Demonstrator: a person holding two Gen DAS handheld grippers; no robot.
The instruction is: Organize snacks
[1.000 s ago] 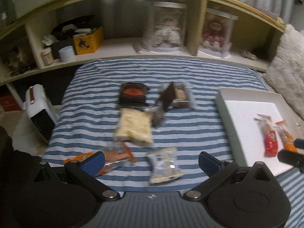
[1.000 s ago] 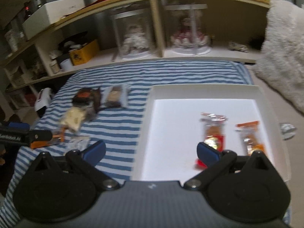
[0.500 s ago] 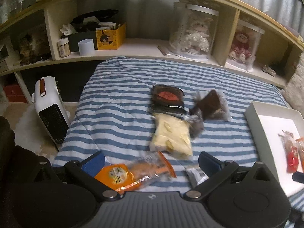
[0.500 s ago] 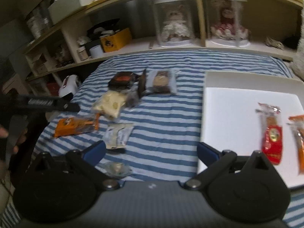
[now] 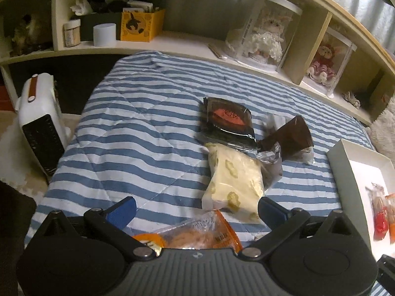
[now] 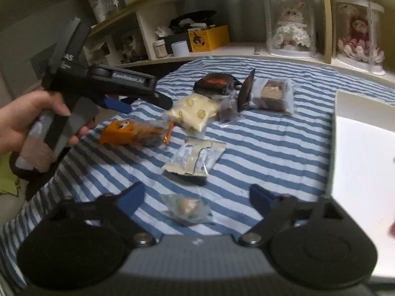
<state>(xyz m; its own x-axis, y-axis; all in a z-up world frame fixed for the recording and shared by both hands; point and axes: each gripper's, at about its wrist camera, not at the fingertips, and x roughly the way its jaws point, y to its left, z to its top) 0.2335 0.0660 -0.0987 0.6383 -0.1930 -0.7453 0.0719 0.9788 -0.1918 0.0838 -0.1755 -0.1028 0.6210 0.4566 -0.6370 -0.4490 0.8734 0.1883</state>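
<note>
My left gripper [image 5: 195,212] hangs with jaws spread over the orange snack packet [image 5: 197,234], which lies between them ungripped on the striped quilt [image 5: 138,133]. Only my right view shows a person's hand [image 6: 27,120] on that tool. My right gripper [image 6: 195,194], jaws released though just narrowing, frames a small clear-wrapped sweet [image 6: 187,208]; the white tray [image 6: 363,162] sits at its right.

Home bedroom. Blue-and-white striped quilted bedspread [image 5: 138,133] fills mid-frame; curved cream wooden headboard shelf [image 5: 187,42] across the top holds dressed dolls in clear plastic display cases [image 5: 264,37], a yellow cardboard box [image 5: 142,26] and small jars. White portable heater [image 5: 40,125] on the floor at left, fluffy cream cushion [image 5: 385,133] at right edge.
</note>
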